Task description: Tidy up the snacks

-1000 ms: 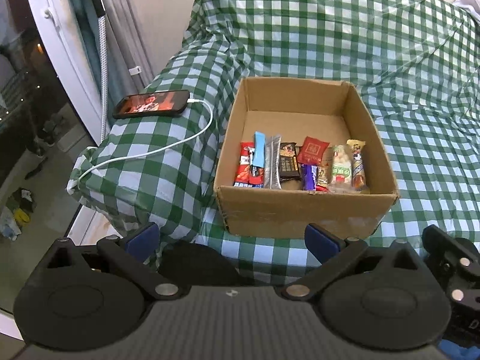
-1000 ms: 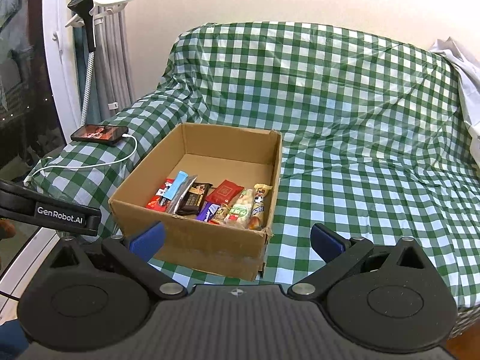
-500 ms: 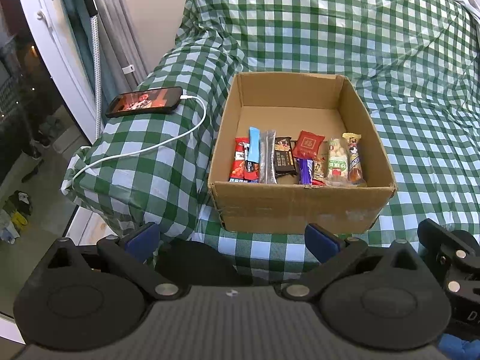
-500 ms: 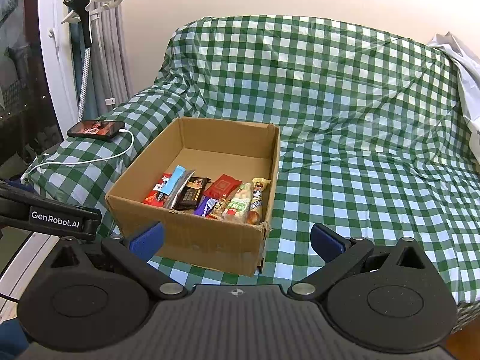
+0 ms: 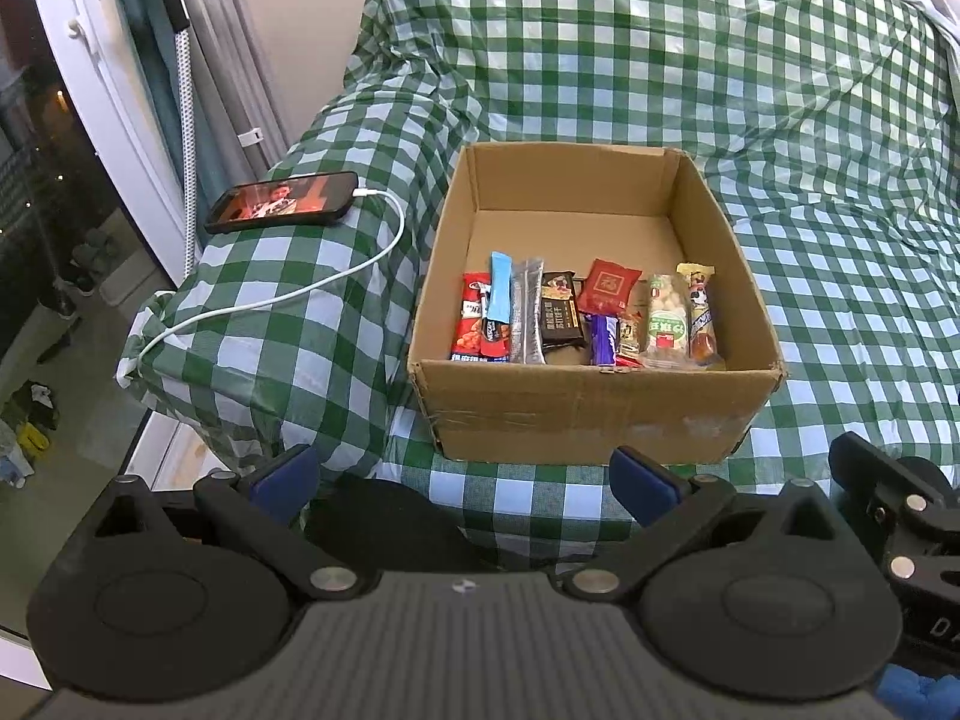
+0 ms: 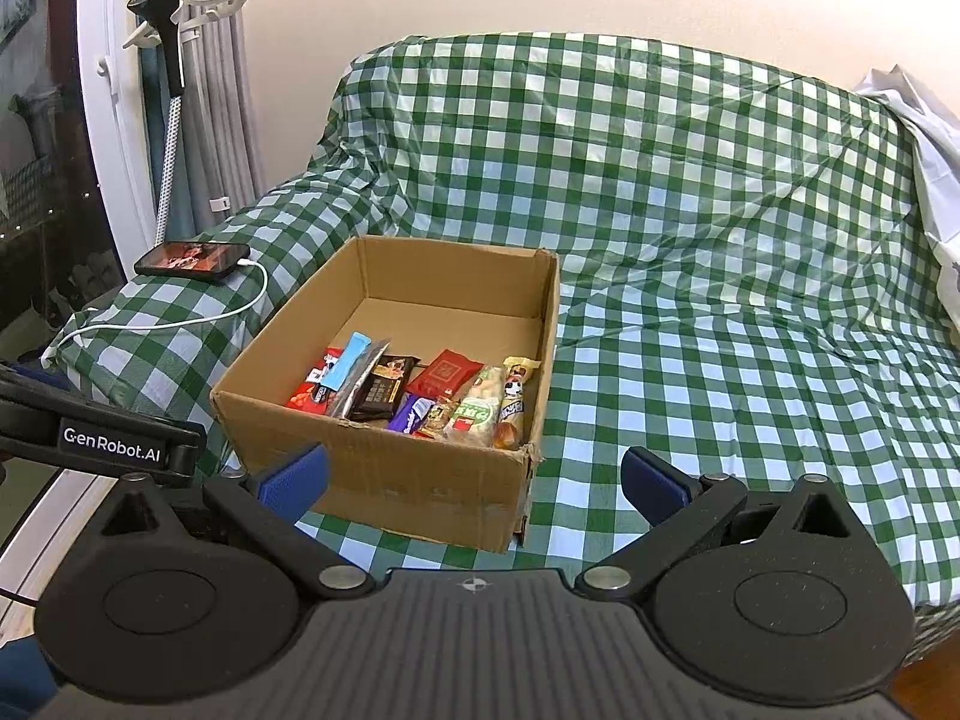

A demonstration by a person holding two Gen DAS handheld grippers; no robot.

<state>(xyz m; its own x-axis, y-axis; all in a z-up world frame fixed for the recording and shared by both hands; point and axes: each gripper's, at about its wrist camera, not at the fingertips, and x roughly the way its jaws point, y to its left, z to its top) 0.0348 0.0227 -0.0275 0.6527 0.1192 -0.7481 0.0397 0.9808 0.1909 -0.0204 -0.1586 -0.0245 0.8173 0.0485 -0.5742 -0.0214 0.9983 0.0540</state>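
The cardboard box (image 5: 591,408) is open on top, so the way in from above is clear. Snack packets (image 5: 585,318) crowd its near half edge to edge; the far half of the floor lies bare. Left of it in the frame, a phone (image 5: 282,202) and its white cable (image 5: 336,282) occupy the covered armrest. To the right, the checked cover (image 6: 750,372) lies open.

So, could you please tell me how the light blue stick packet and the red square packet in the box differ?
The light blue stick packet is long and narrow; the red square packet is short and broad. The blue one lies across a red snack pack near the box's left wall, while the red one sits nearer the middle, overlapping other packets. Both lie in the cardboard box, untouched by either gripper.
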